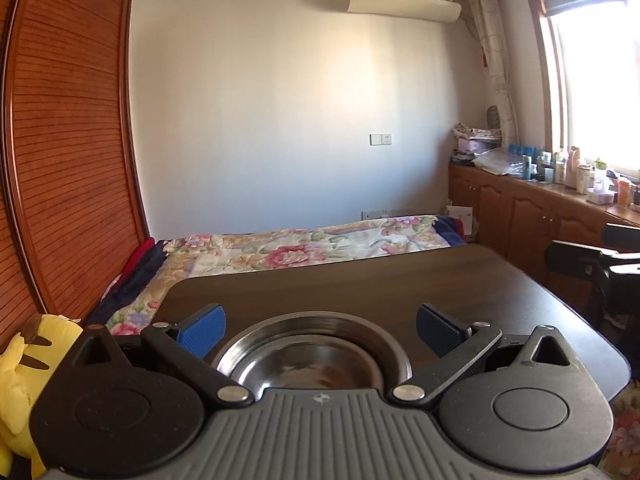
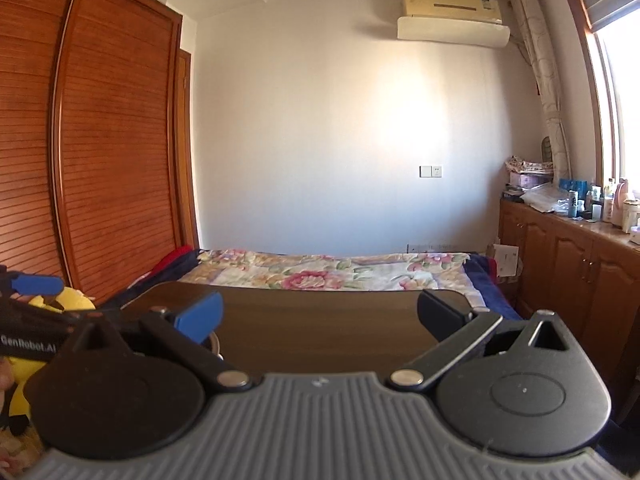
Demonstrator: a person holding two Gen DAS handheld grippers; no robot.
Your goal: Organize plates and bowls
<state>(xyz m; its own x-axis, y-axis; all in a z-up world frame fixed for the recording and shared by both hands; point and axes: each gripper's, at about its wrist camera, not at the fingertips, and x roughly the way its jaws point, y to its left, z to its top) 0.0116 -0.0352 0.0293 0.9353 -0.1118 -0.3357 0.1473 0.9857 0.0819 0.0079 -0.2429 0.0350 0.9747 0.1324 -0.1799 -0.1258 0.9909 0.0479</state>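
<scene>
On the dark desk [image 1: 360, 280], a steel bowl nested in a steel plate [image 1: 316, 356] is seen between the spread, released fingers of the left tool [image 1: 318, 330]. The right tool [image 2: 320, 316] is held released and empty nearby. Stacking appears done; no other dishes are visible.

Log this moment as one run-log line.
left tongs: open, over steel bowl | right tongs: open, empty | bowl on table | nothing gripped

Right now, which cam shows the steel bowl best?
Left wrist. The steel bowl sits on the dark table centred between the open left gripper's fingers, rim and inside visible. Right wrist shows only a rim sliver behind its left fingertip.
</scene>
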